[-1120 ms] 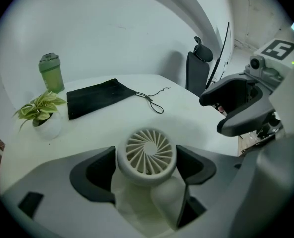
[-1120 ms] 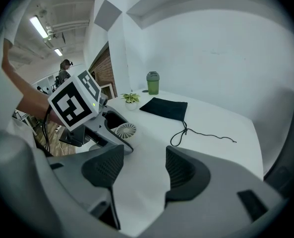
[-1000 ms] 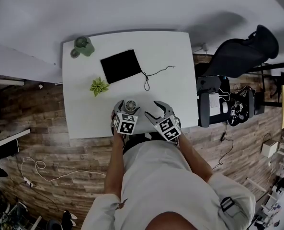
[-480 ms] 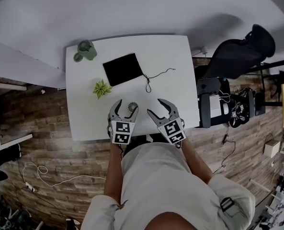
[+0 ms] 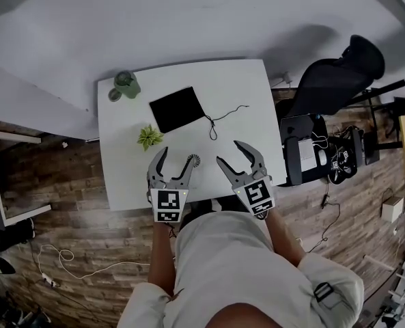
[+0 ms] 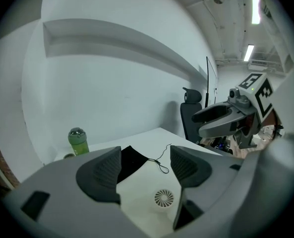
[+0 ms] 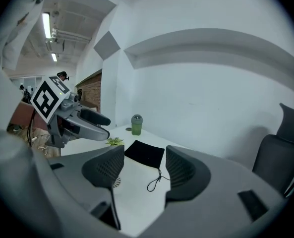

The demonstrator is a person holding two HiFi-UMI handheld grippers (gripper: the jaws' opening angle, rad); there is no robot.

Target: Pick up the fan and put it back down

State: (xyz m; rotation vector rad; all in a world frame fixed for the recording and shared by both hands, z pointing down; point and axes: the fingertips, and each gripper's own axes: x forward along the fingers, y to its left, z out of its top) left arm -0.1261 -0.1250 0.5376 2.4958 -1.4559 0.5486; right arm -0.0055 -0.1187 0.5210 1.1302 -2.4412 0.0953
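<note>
Two grippers, both empty and off the table (image 5: 257,87). Left to right in the head view:

- Green bottle (image 5: 125,84) at the table's upper left corner, small green plant (image 5: 149,137) below it, black pouch (image 5: 177,109) mid-table. None of these are in play.
- Left gripper (image 5: 177,154) at the lower middle of the frame. Its jaws have just been closing but stand apart with nothing between the pads. Its own view shows only bare tabletop and the fan through the gap.
- Fan (image 5: 194,159) is sitting on the table near the front edge, just at the tip of the left gripper's inner jaw. In the left gripper view (image 6: 163,198) it lies below the jaws, not touched, round grille facing up.
- Thin black cord (image 5: 219,121) runs from the pouch, past the fan, well apart from it.
- Right gripper (image 5: 229,152) is lower centre-right, jaws spread, empty. Only the cord and pouch are visible beyond its pads.
- Office chair (image 5: 339,74) is off the table at the upper right.

Handling guess: the fan is small and looks like white plastic, so light and stiff, smooth enough to slip. Grille vanes look thin, so don't pinch the face. Take it across the outer rim, pads on opposite sides, with moderate squeeze.
</note>
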